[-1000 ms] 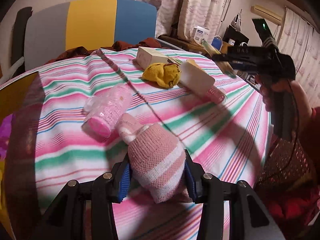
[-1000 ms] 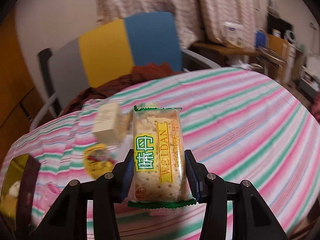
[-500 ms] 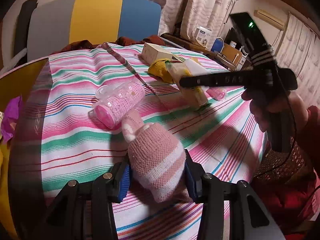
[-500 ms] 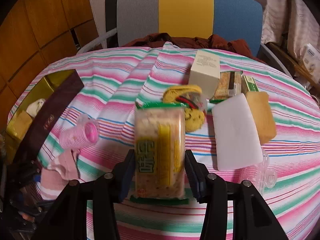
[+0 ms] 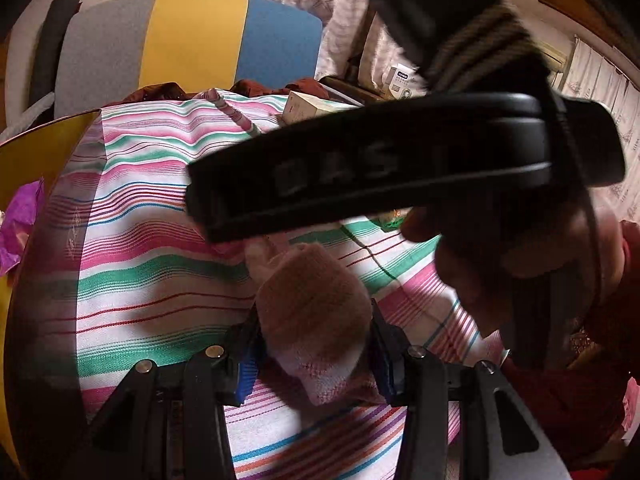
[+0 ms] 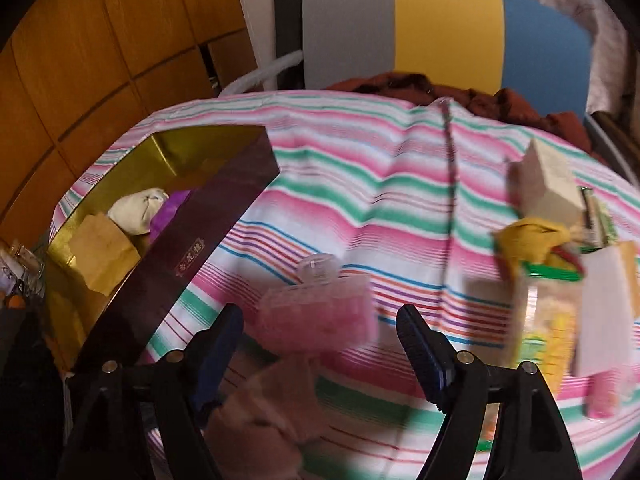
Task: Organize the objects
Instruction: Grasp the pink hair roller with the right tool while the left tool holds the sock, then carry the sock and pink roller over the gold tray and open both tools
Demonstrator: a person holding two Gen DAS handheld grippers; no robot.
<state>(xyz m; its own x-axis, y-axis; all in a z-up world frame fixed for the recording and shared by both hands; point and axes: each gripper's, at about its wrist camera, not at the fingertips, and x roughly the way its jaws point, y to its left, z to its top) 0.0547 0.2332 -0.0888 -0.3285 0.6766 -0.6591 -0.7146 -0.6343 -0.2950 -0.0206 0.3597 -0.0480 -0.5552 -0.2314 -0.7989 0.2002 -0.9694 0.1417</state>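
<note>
My left gripper [image 5: 314, 346] is shut on a pink and white striped sock [image 5: 312, 300] just above the striped tablecloth [image 5: 160, 280]. The right gripper's black body [image 5: 400, 168] crosses that view close above the sock, held by a hand [image 5: 480, 280]. In the right wrist view my right gripper [image 6: 320, 332] has its jaws opening, with nothing pressed between the pads. A clear pink bottle [image 6: 320, 316] lies on its side just beyond the fingertips. The cracker packet [image 6: 548, 328] lies on the cloth to the right. The sock [image 6: 260, 412] shows at the bottom.
A gold box [image 6: 160, 152] with a dark side wall [image 6: 192, 256] stands at the left and holds a paper pouch and a cloth bundle. A white carton [image 6: 548, 184], yellow plush [image 6: 532, 236] and white block [image 6: 604, 308] crowd the right. A tricolour chair [image 6: 448, 28] stands behind.
The right gripper let go of the cracker packet, which now lies on the cloth, and swung left over the pink bottle with its jaws widening. The left gripper kept its hold on the sock.
</note>
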